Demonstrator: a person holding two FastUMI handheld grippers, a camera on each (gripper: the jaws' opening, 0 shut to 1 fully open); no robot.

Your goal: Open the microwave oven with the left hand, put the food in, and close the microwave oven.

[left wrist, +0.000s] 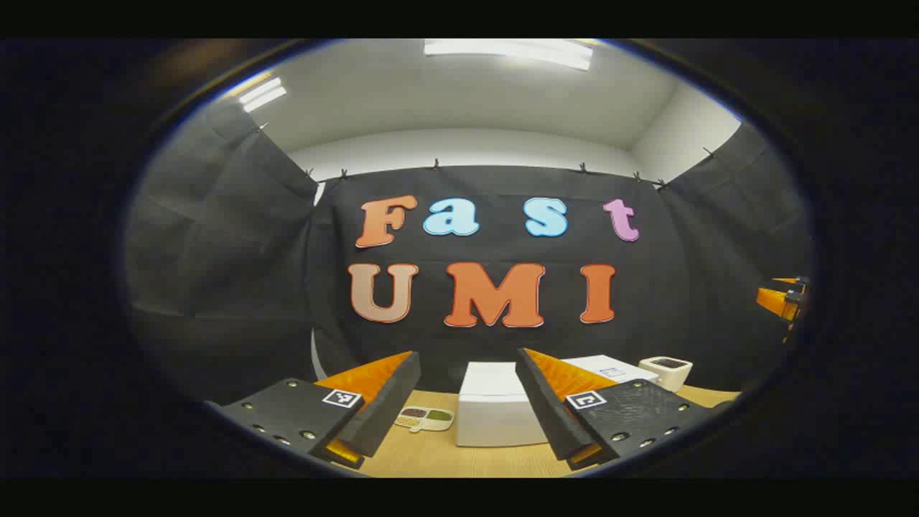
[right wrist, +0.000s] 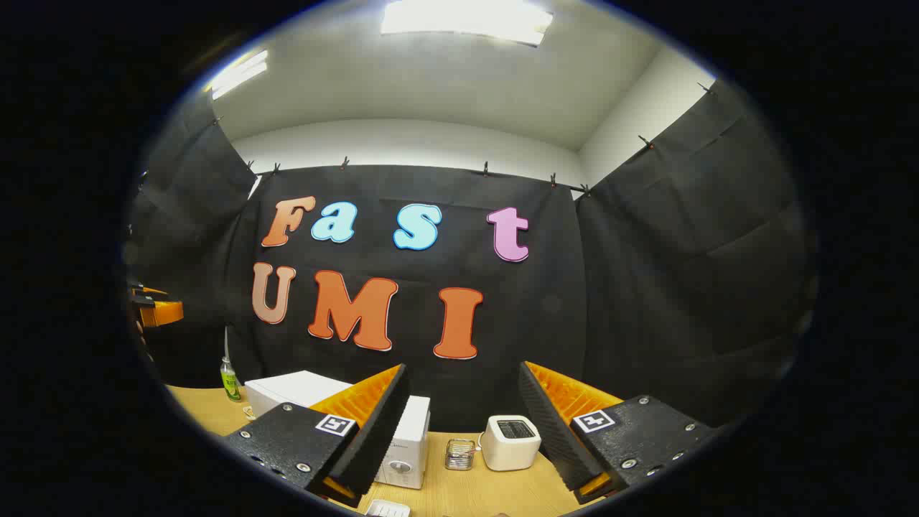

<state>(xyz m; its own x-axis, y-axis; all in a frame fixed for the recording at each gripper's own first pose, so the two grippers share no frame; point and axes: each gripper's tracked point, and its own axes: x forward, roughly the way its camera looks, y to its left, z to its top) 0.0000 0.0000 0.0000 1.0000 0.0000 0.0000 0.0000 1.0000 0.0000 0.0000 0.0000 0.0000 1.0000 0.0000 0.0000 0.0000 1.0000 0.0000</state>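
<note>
You held both hand-held grippers high over the wooden bench with nothing between their fingers, the left hand-held gripper (left wrist: 467,402) spread wide and the right hand-held gripper (right wrist: 463,420) likewise wide, so by my reading no step of the task was yet begun. Just past your left fingers lay the food (left wrist: 424,418), a pale, shallow divided tray of dark and green portions on the bare bench (left wrist: 431,456), and right beside it stood the microwave oven (left wrist: 495,413), a smooth white box with its door apparently closed. Farther toward the back edge sat a small rounded white appliance (right wrist: 510,441), a little clear ribbed container (right wrist: 459,454) and a slim green bottle (right wrist: 230,378).
</note>
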